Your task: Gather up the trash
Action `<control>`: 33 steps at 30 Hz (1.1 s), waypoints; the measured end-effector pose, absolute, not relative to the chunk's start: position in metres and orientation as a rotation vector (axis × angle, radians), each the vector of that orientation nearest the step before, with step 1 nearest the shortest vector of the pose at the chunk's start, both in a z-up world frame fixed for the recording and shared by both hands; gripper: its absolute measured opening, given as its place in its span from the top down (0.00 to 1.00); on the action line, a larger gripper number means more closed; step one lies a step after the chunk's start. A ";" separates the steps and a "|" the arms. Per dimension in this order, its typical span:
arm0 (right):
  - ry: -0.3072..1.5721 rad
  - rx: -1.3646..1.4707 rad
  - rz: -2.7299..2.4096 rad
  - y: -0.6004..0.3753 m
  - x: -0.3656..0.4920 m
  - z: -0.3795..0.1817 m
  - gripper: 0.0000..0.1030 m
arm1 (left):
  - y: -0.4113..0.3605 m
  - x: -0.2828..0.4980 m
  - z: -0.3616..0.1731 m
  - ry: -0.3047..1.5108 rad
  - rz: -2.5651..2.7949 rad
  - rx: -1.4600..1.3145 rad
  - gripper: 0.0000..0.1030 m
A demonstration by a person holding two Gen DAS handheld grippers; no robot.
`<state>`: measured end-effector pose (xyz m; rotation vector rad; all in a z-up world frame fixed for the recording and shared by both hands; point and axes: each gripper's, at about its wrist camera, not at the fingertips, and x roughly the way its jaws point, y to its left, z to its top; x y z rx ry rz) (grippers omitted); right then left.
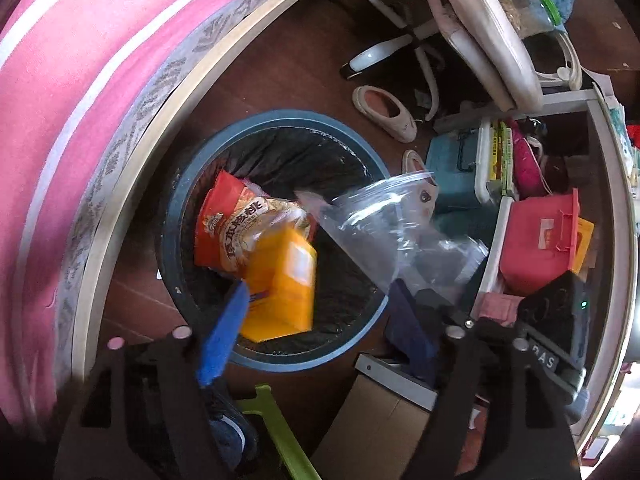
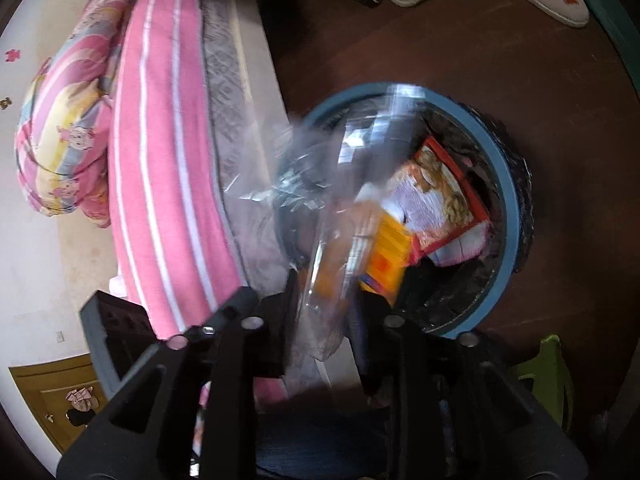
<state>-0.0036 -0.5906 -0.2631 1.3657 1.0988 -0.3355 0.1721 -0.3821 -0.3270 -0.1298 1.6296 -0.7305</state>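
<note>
Two grippers [image 1: 316, 320] [image 2: 320, 328] above trash bin [image 1: 180, 216]

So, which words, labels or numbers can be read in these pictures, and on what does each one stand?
"DAS": white letters on the black box at the right edge of the left wrist view; the start is hidden.
Red snack bag in the bin: large Chinese characters, too blurred to quote.
Orange packet: motion-blurred, unreadable.
Book spines: too small.
</note>
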 end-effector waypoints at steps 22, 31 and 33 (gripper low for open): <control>0.885 1.004 -0.221 -0.543 -0.014 -0.146 0.15 | -0.336 0.145 -0.197 1.295 -0.782 -0.143 0.14; 0.757 0.768 0.019 -0.461 0.009 -0.060 0.12 | -0.225 0.134 -0.111 1.034 -0.562 -0.186 0.12; 0.759 0.746 0.075 -0.440 0.019 -0.051 0.12 | -0.201 0.131 -0.098 0.993 -0.520 -0.202 0.12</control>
